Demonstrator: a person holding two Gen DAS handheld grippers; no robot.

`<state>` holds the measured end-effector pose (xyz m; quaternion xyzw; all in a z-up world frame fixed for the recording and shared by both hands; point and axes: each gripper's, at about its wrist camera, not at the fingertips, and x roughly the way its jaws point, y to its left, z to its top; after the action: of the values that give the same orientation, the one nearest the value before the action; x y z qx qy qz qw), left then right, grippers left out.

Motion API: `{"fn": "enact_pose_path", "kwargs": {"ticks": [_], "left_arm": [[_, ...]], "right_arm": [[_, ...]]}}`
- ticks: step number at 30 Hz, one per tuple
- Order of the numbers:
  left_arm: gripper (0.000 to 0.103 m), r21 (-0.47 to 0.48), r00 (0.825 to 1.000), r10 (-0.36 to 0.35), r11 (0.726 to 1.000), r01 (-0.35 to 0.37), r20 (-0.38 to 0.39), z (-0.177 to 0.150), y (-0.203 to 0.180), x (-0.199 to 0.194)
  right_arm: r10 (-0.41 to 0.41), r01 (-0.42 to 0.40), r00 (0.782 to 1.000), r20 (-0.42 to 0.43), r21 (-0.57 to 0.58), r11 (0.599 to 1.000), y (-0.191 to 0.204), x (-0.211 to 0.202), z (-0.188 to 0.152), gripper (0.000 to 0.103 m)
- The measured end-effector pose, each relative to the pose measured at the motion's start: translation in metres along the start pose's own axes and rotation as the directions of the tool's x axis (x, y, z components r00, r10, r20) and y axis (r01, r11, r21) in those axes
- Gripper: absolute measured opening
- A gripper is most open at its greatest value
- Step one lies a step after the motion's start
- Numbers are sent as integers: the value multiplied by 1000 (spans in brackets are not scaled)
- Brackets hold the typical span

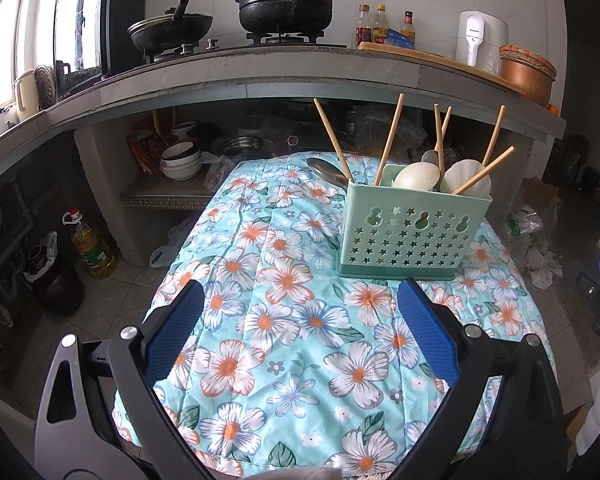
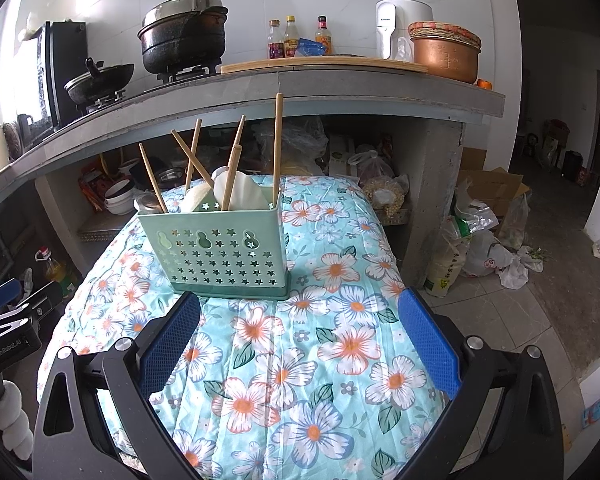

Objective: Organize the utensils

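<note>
In the left wrist view, the left hand-held gripper (image 1: pixel 300 312) fills the lower part of the frame, its two blue-padded fingers (image 1: pixel 176 328) spread wide with nothing between them, hovering over a table covered by a turquoise quilted cloth printed with white and orange flowers (image 1: pixel 284 320). Right of centre stands a mint-green plastic utensil caddy pierced with star holes (image 1: pixel 408 236), upright on the cloth. Wooden chopsticks (image 1: pixel 388 140) lean out of it at several angles, beside white ceramic spoons (image 1: pixel 416 176) and a metal spoon (image 1: pixel 326 170) at its left end. Across the top of the frame runs a grey stone kitchen counter (image 1: pixel 260 76) carrying a black lidded pot (image 1: pixel 286 0).

In the right wrist view, the right hand-held gripper (image 2: pixel 298 312) is likewise released, empty, low in the frame. The caddy (image 2: pixel 216 252) sits left of centre, just beyond the left fingertip. The left hand-held gripper (image 2: pixel 8 312) shows at the left edge.
</note>
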<state>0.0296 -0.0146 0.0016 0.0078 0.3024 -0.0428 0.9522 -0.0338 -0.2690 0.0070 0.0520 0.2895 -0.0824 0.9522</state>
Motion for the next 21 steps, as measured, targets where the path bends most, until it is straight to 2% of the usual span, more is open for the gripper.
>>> {"fn": "enact_pose_path", "kwargs": {"ticks": [21], "left_arm": [[94,1,1000,0,1000,0,-1,-2,1,1]], "right_arm": [[1,-1,1000,-1,0,1000,2,0,0,97]]}}
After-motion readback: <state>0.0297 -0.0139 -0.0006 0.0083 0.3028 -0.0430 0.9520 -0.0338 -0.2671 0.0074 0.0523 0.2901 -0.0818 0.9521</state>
